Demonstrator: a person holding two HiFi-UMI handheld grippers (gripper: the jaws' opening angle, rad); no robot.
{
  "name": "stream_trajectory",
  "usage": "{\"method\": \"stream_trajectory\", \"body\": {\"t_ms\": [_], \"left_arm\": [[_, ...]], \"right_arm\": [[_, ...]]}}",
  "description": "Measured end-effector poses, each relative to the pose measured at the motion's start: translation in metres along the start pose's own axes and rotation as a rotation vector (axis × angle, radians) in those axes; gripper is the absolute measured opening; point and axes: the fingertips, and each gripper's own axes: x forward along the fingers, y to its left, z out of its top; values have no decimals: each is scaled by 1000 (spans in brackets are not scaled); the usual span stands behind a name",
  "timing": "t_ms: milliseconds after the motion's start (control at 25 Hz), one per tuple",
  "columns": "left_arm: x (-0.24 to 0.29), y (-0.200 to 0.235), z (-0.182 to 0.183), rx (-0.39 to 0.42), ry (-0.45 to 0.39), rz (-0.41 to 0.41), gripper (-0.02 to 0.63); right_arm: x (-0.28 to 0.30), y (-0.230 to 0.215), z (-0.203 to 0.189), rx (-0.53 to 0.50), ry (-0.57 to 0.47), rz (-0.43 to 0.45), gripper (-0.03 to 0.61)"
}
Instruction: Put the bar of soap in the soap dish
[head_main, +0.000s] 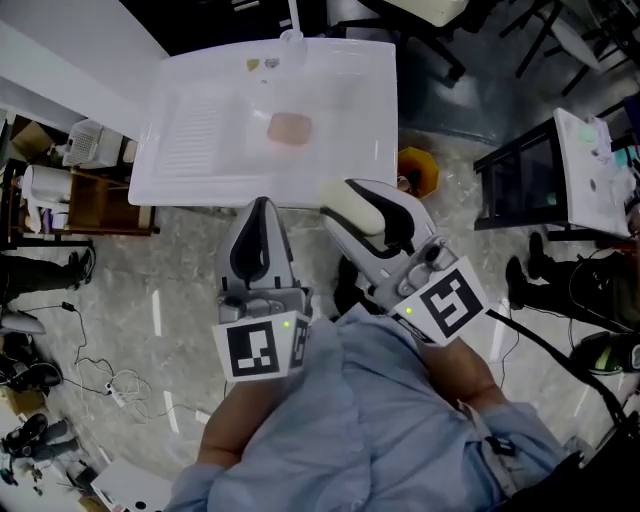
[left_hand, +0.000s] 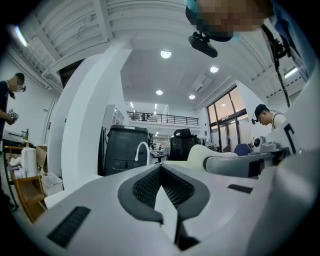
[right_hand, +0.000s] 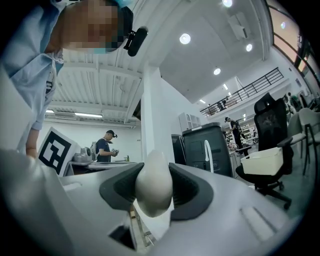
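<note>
While the right hand-held gripper (head_main: 350, 200) is clamped on the bar of soap (right_hand: 154, 182), its two dark pads pressing the pale, rounded bar from either side, the left hand-held gripper (head_main: 260, 215) hangs just beside it with its jaws together and nothing between them. Both sit at centre frame in the head view, just below the near edge of the white sink (head_main: 350, 100). In the basin, upper middle of the frame, lies a pinkish thing that I take for the soap dish (head_main: 289, 128), well apart from the soap. I judge the bar stiff, light and smooth, so apt to slip; a grip across its broad middle suits it, with a gentle squeeze, since harder pressure could squirt it out
</note>
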Motion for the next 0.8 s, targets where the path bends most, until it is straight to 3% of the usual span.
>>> {"method": "stream_trajectory", "body": {"t_ms": [360, 800], "left_arm": [[58, 7, 0, -18, 8, 29, 5], [125, 68, -17, -57, 37, 59, 5]], "right_arm": [[30, -62, 1, -7, 16, 6, 150], [107, -111, -19, 0, 67, 4, 150]]}}
